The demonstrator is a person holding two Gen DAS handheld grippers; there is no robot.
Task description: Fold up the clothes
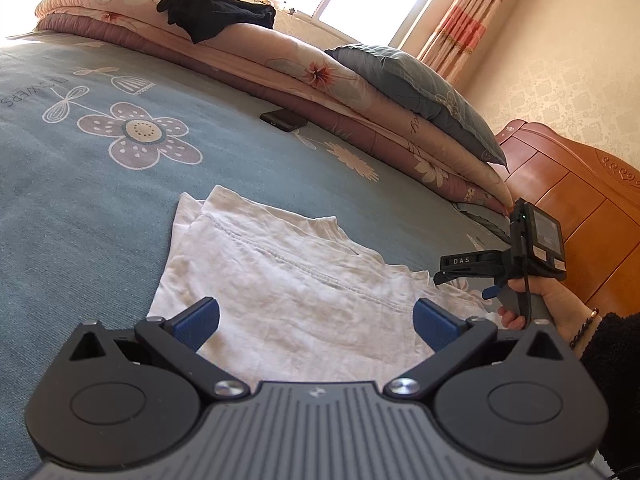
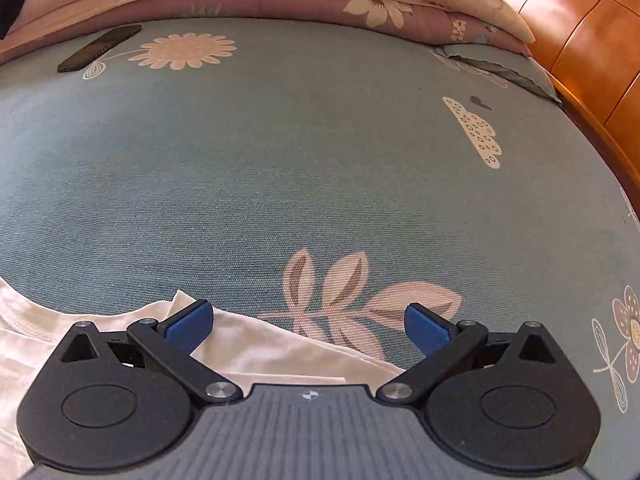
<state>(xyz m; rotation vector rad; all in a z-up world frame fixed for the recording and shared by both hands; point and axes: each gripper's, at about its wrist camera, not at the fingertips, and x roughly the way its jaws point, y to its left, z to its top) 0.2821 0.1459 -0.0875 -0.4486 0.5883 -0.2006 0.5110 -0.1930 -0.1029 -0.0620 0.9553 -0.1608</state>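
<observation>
A white T-shirt [image 1: 280,280] is lying flat on the blue-green bed sheet [image 1: 100,200], partly folded, with one sleeve end pointing away toward the flower print.

The left gripper [image 1: 316,320] is hovering just over the near part of the shirt. Its two blue pads [image 1: 200,322] are standing wide apart and nothing is sitting between them; the white cloth is showing through the gap under them. From this view I cannot tell if the pads are touching the cloth.

The right gripper [image 2: 308,326] is standing at the right edge of the same shirt [image 2: 248,348]. Its jaws are also spread wide and are holding nothing. The left pad is lying over the border of the shirt, and the right pad is over the bare sheet [image 2: 280,160], near a pink leaf print. In the left wrist view this gripper [image 1: 456,268] is seen from the side, beside the far right corner of the shirt, and a hand [image 1: 548,308] with a dark sleeve is gripping its handle.

Farther away, a dark phone [image 1: 283,119] is resting on the sheet just beside a pile of folded quilts [image 1: 320,76]. A black garment [image 1: 216,16] is lying on top of the quilts, and a grey-blue pillow [image 1: 420,92] is leaning on them.
</observation>
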